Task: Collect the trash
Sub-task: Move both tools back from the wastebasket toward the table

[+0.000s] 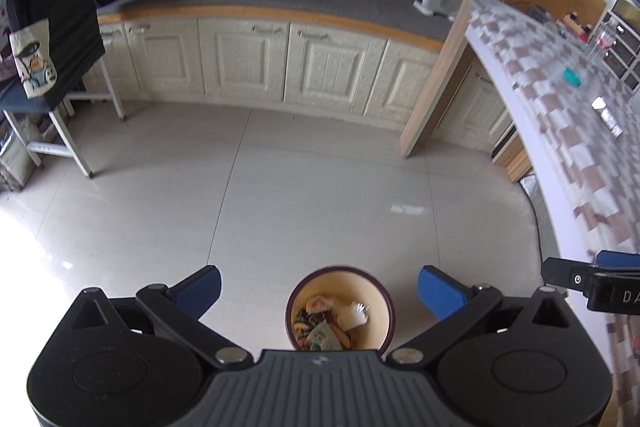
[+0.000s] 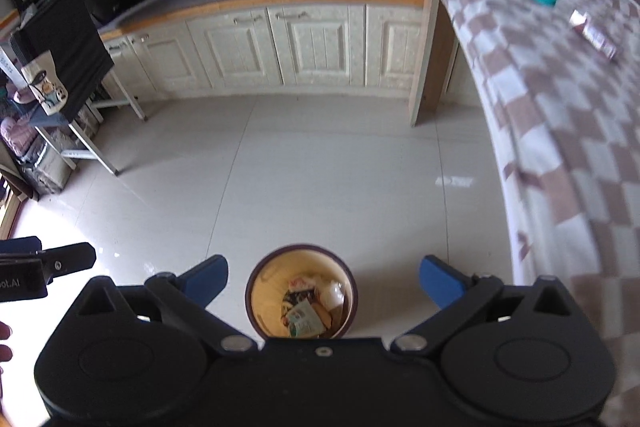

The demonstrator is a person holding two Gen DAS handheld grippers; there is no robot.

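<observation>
While both jaws gape wide, empty | bin below, between left gripper tips | packet ahead-right of right gripper: light, crushable; pinch edge

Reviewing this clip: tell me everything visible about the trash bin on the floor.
The bin is round and open-topped, with no lid in view, a dark maroon rim and outside and a cream-yellow inside that looks like plastic. It stands upright on the pale tiled floor, beside the checkered-cloth table. Inside lie crumpled wrappers and paper, well below the rim. Both open grippers hang above it; neither touches it.
</observation>
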